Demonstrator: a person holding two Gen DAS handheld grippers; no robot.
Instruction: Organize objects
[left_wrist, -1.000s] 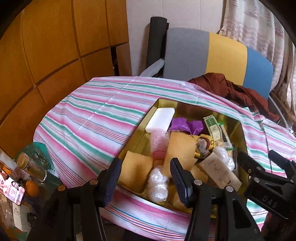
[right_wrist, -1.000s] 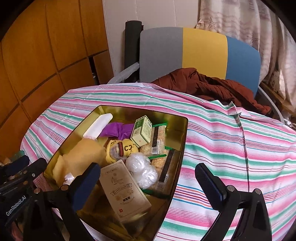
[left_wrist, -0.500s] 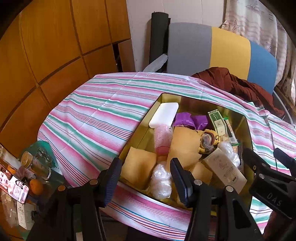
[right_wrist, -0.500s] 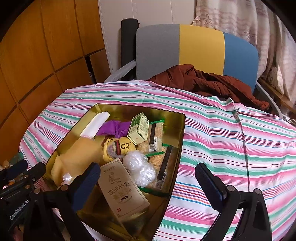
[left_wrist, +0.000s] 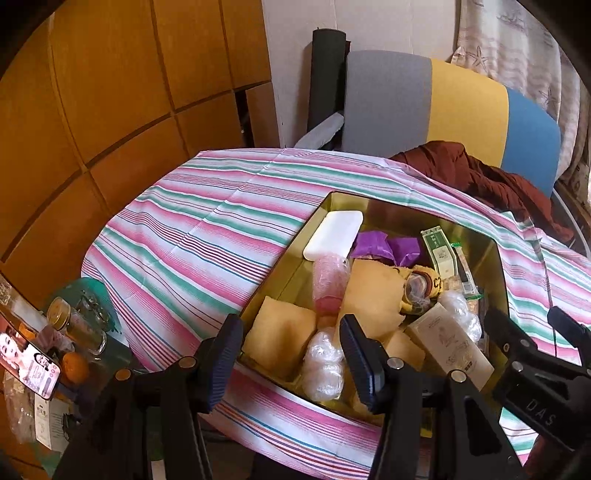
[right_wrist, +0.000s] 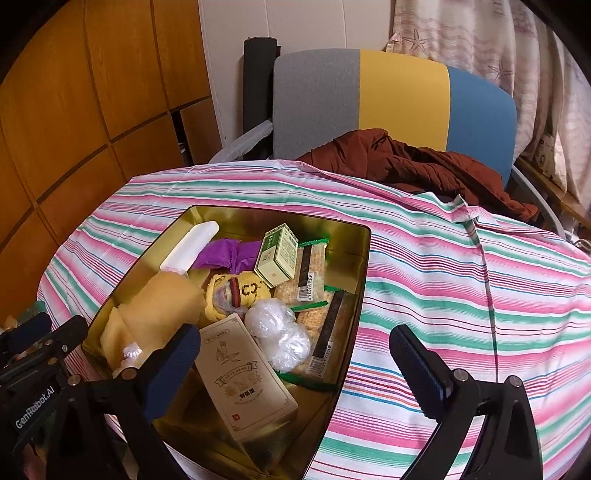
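Left gripper (left_wrist: 291, 356) spread moderately, right gripper (right_wrist: 295, 365) wide, both holding nothing. Gold tin (right_wrist: 347, 258) near corner cut off; lower contents buried, unreadable.

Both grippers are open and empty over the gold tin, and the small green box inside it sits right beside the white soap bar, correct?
Not quite. The green box is not beside the white soap bar: the purple wrapper lies between them, as the right wrist view shows. Left gripper and right gripper are open and empty over the gold tin.

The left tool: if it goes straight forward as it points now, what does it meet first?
Probably the clear plastic-wrapped bundle at the near edge of the gold metal tin, between the open left tool's fingertips, with the yellow sponge block beside it. Depth is uncertain.
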